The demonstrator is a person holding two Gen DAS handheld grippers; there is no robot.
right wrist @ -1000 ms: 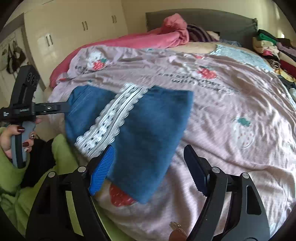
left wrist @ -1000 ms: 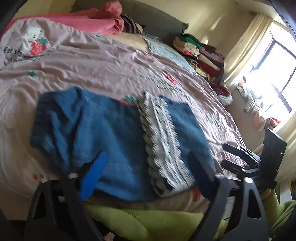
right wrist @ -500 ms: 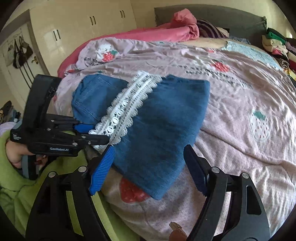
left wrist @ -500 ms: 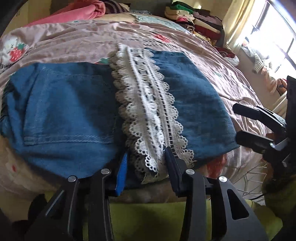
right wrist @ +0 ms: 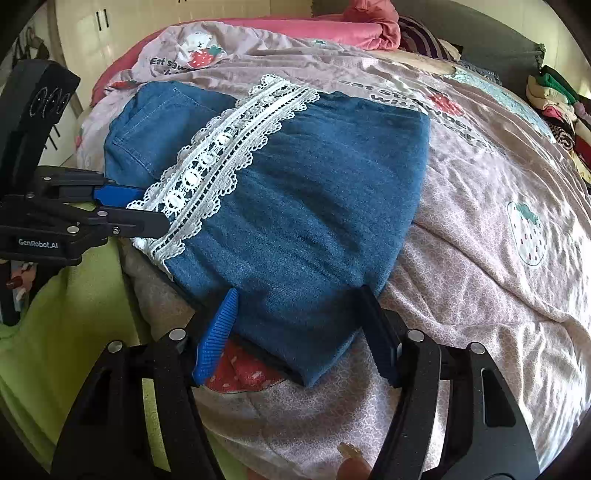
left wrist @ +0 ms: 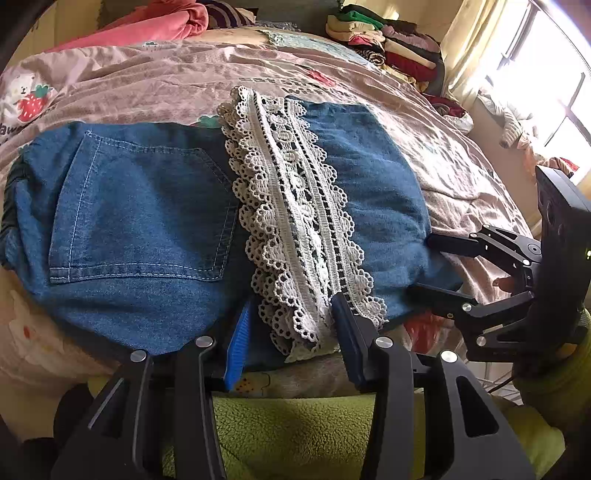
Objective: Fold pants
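Blue denim pants (left wrist: 140,221) with a white lace hem (left wrist: 295,229) lie folded on the pink bedspread (left wrist: 155,81) near the bed's front edge. My left gripper (left wrist: 291,332) is open, its fingers straddling the near end of the lace hem. My right gripper (right wrist: 299,325) is open, its fingers on either side of the near corner of the folded denim (right wrist: 314,206). The left gripper also shows in the right wrist view (right wrist: 147,210), at the lace hem (right wrist: 225,155). The right gripper also shows in the left wrist view (left wrist: 432,266), at the denim's right edge.
A pink blanket (left wrist: 155,22) and a dark striped cloth lie at the head of the bed. A stack of folded clothes (left wrist: 391,48) sits at the far right. A window (left wrist: 546,74) is on the right. Cupboards (right wrist: 99,33) stand to the left. Green sleeves (left wrist: 295,435) are below.
Both grippers have moved in toward the pants. The left gripper has narrowed and now straddles the lace hem; the right gripper now straddles the denim corner.
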